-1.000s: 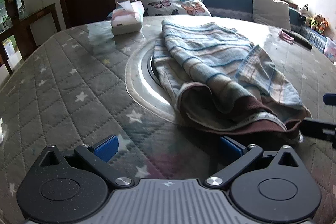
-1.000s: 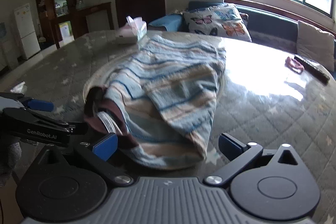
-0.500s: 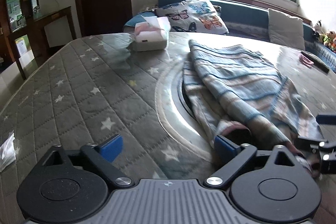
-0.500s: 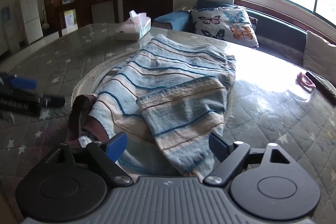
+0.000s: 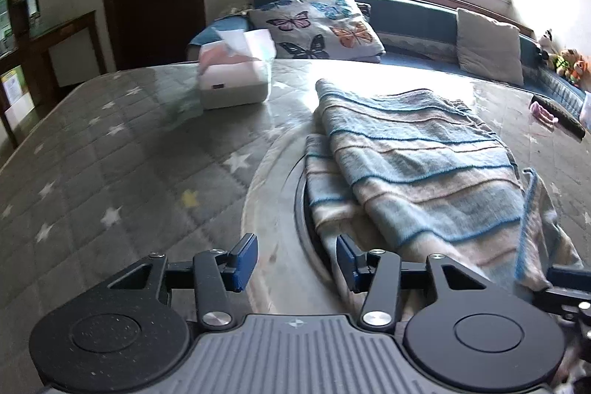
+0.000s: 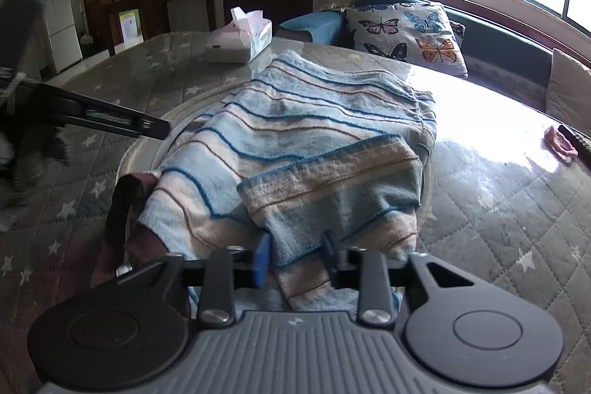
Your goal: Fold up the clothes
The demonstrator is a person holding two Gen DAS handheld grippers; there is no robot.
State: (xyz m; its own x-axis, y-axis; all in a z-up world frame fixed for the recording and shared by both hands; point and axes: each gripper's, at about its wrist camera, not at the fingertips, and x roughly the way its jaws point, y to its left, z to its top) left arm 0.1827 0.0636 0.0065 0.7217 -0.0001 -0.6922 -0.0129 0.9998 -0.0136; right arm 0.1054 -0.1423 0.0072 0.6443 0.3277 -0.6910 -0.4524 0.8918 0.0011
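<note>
A round table (image 5: 110, 150) under a grey star-patterned quilted cover and a glossy sheet fills most of both views; an inset circular disc (image 5: 273, 194) is seen at its middle. Across that disc a striped blue-and-beige garment (image 5: 413, 172) is spread, occupying the centre and right of the left wrist view and the centre of the right wrist view, with a brown band (image 6: 122, 209) of it showing at the lower left of the latter. A sofa with a butterfly cushion (image 5: 317, 24) is seen behind the table, at the upper centre. A tissue box (image 5: 234, 80) is placed on the table at the upper left, well apart from the garment, and a small pink item (image 6: 559, 141) is seen at the far right edge.

The right gripper (image 6: 295, 261) is closing — a folded edge of the garment is caught between its blue pads at the lower centre, the cloth bunched there. The left gripper (image 5: 295, 261) is also closing, about half shut; only the bare table surface is seen between its pads, the garment's edge lying just beside the right-hand pad.
</note>
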